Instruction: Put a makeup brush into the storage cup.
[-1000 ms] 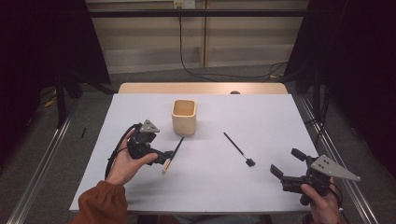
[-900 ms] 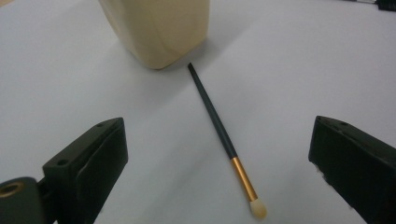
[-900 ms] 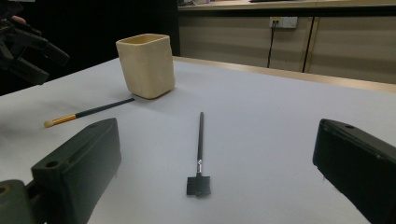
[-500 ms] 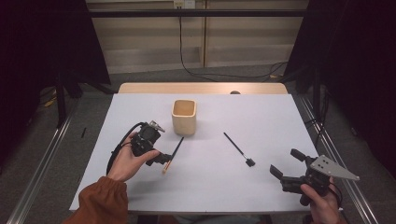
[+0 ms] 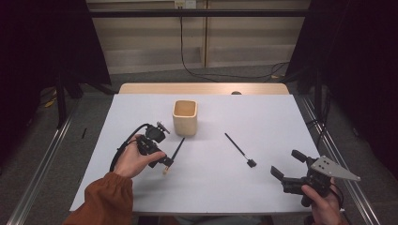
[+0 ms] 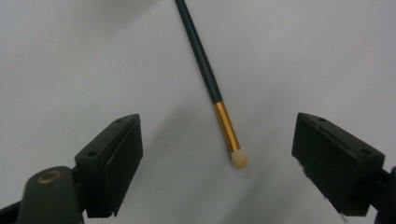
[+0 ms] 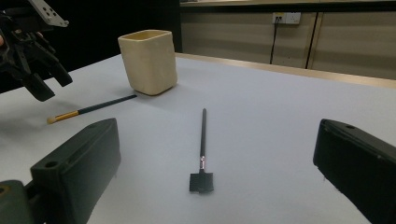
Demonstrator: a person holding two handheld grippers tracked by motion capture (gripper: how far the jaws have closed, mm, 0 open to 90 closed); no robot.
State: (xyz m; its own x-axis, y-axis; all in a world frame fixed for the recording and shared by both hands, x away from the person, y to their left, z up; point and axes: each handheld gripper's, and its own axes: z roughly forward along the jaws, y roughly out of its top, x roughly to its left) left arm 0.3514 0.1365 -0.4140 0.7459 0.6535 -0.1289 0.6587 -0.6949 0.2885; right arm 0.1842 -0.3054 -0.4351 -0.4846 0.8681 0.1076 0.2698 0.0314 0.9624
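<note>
A thin brush [image 5: 174,153] with a dark handle, gold ferrule and pale tip lies on the white table [image 5: 211,197], left of centre. My left gripper [image 5: 162,162] points down over its tip end. In the left gripper view the ferrule [image 6: 227,128] lies between the black jaws of my left gripper [image 6: 217,140]; they have just been closing but stand apart, touching nothing. A second brush [image 5: 238,150] with a flat black head lies right of centre. My right gripper [image 5: 287,164] rests open at the near right, facing that brush [image 7: 202,140].
A cream square cup [image 5: 185,117] stands upright at the table's middle, just behind the gold-ferruled brush. The right gripper view has the cup [image 7: 148,60] at upper left with the other hand's gripper [image 7: 32,65] beside it. Dark curtains flank the table.
My left gripper has tipped down and shifted slightly right, over the brush's gold end. The right gripper and both brushes have stayed put.
</note>
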